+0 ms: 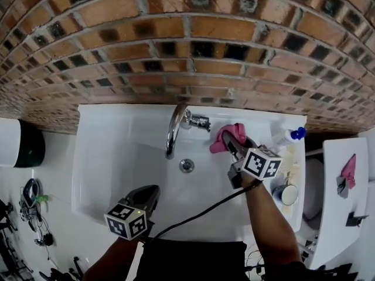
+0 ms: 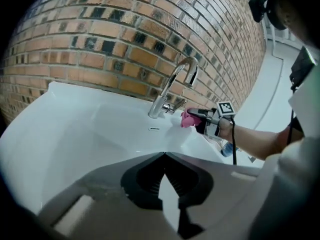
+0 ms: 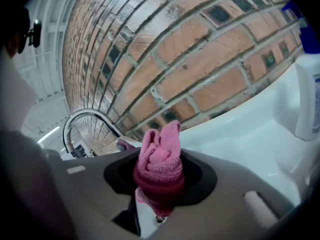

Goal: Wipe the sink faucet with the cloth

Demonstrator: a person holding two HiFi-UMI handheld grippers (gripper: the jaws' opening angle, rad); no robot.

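The left tongs (image 1: 150, 195), lower left in the head view, hang over the front rim of the white ceramic sink (image 1: 111, 157), jaws closed together on nothing. Farther in, right of centre, the right tongs (image 1: 235, 143) are clamped on a bunched pink knitted cloth (image 1: 224, 138), just right of the curved chrome faucet (image 1: 174, 127). Behind rises a red-brown brick wall (image 1: 187, 40).

View along my left gripper (image 2: 165, 156): its 2 fingers (image 2: 145, 178) meet tip to tip, nothing between them, over the white sink (image 2: 75, 134). Beyond, the curved chrome faucet (image 2: 172, 86) stands before a brick wall (image 2: 125, 29). Just right of its base, my right gripper (image 2: 192, 113) pinches a pink cloth (image 2: 187, 120).
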